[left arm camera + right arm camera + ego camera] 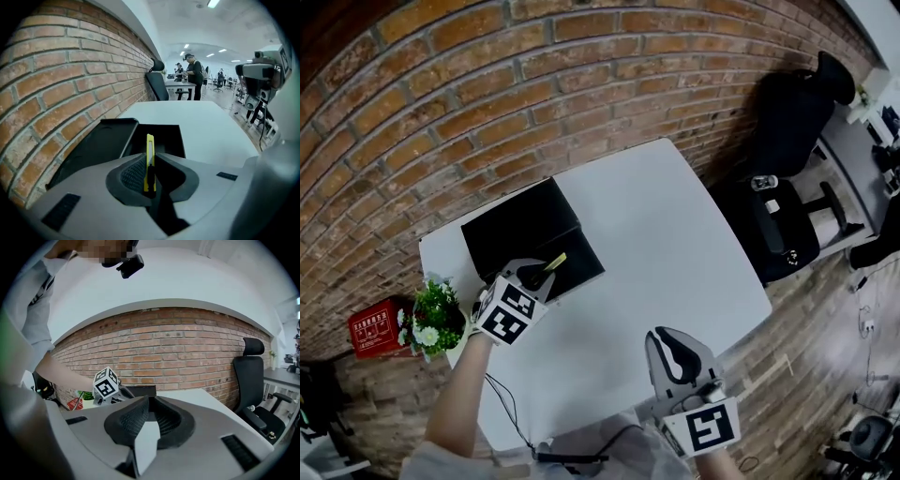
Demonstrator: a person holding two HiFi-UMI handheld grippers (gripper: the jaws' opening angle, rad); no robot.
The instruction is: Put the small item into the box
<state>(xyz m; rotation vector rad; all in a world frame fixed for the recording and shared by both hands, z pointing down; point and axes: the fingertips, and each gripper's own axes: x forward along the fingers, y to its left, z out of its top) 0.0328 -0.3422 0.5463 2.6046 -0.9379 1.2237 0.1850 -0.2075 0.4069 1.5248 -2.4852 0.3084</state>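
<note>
A black box (577, 265) stands open on the white table (675, 253), its lid (517, 228) lying beside it towards the brick wall. My left gripper (546, 270) is shut on a small yellow utility knife (555, 261), which hangs over the box's near edge. In the left gripper view the knife (150, 159) stands upright between the jaws, with the box's open inside (161, 136) just beyond it. My right gripper (673, 345) hovers over the table's near right part, shut with nothing in it. In the right gripper view its jaws (149, 401) meet, and the left gripper's marker cube (106, 385) shows beyond.
A potted plant (436, 317) and a red box (375, 326) sit past the table's left end. Black office chairs (787, 225) stand to the right. A cable (508, 412) hangs at the near edge. A brick wall (487, 84) runs behind the table. People (193, 70) stand far off.
</note>
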